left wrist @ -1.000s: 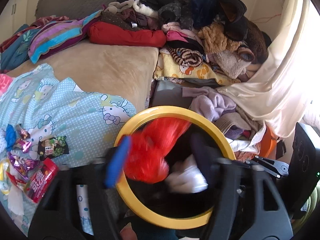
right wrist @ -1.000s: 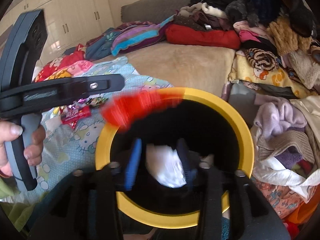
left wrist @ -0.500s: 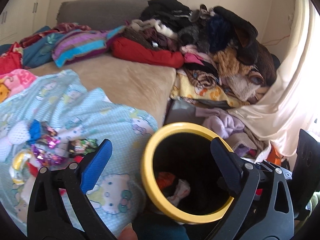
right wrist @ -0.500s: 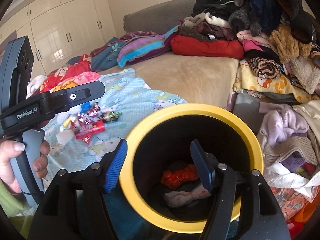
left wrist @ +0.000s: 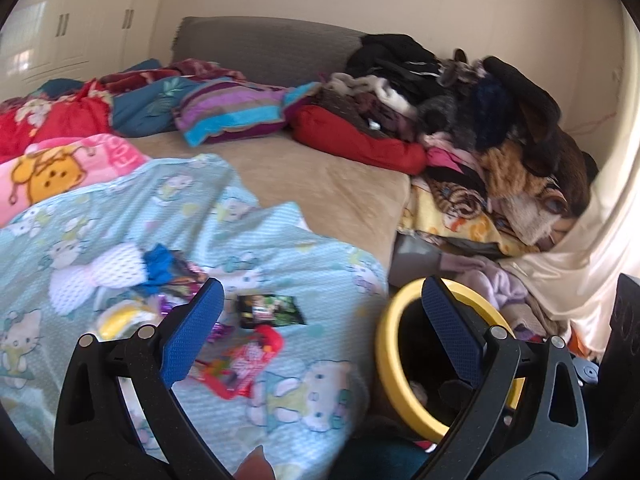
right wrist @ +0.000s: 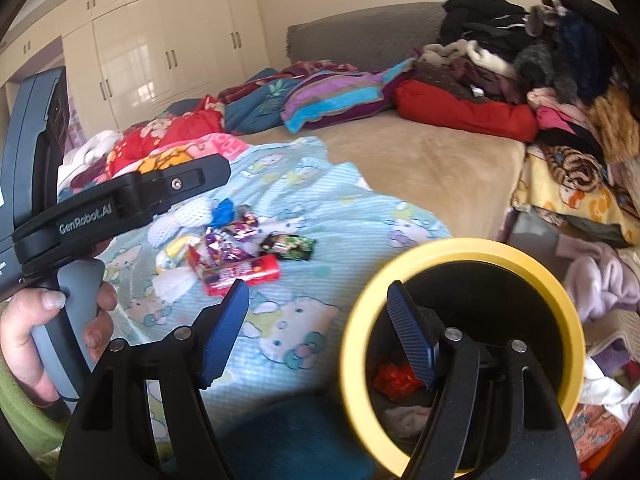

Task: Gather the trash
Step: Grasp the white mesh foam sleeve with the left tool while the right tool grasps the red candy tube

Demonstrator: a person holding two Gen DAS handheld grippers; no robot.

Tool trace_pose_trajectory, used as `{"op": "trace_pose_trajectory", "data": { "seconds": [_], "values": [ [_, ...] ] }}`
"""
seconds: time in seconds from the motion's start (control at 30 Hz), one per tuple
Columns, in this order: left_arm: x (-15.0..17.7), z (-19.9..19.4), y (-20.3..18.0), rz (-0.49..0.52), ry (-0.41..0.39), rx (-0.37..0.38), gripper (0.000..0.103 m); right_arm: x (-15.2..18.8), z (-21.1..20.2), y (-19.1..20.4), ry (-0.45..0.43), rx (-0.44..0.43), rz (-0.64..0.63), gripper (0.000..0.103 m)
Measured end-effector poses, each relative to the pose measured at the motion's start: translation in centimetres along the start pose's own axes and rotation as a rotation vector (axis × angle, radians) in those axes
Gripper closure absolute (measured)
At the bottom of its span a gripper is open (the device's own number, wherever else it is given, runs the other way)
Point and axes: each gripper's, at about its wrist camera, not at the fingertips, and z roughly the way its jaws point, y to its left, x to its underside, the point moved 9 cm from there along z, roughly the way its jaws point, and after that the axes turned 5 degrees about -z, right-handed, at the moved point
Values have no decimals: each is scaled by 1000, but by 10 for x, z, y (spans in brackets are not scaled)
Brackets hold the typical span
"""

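Note:
A yellow-rimmed black bin (left wrist: 384, 344) (right wrist: 480, 246) stands beside the bed. A red wrapper (right wrist: 394, 378) and a white tissue (right wrist: 404, 416) lie at its bottom. On the light blue cartoon blanket (left wrist: 280, 248) lies a trash pile: a red snack packet (left wrist: 244, 364) (right wrist: 240, 274), a dark green packet (left wrist: 270, 310) (right wrist: 290, 246), purple candy wrappers (right wrist: 228, 244), a blue scrap (left wrist: 160, 266) and a white foam net (left wrist: 108, 276). My left gripper (left wrist: 320, 292) hangs wide open and empty between pile and bin. The jaws of my right gripper (right wrist: 318, 292) are opening with nothing between them.
A tall heap of clothes (left wrist: 480, 120) fills the right side of the bed, with a pale curtain (left wrist: 592, 248) beyond it. Striped and red pillows (left wrist: 240, 114) lie at the grey headboard. White wardrobes (right wrist: 168, 52) line the far wall. A hand (right wrist: 32, 328) holds the left tool's handle.
Both grippers swung left from above the bin toward the trash pile, and their jaws widened. The red wrapper and white tissue left the jaws and now lie in the bin.

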Motion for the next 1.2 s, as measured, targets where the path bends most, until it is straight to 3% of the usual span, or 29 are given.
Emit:
{"op": "trace_pose_trajectory", "data": {
  "seconds": [0.3, 0.63, 1.03, 1.2],
  "values": [
    [-11, -12, 62, -80, -41, -90, 12, -15, 40, 30, 40, -29, 10, 33],
    [-11, -26, 150, -187, -71, -222, 12, -27, 98, 48, 122, 4, 61, 33],
    [-2, -22, 234, -308, -63, -337, 12, -15, 158, 60, 250, -12, 155, 33],
    [5, -6, 271, -422, -49, -343, 12, -4, 178, 61, 320, -44, 210, 38]
  ]
}}
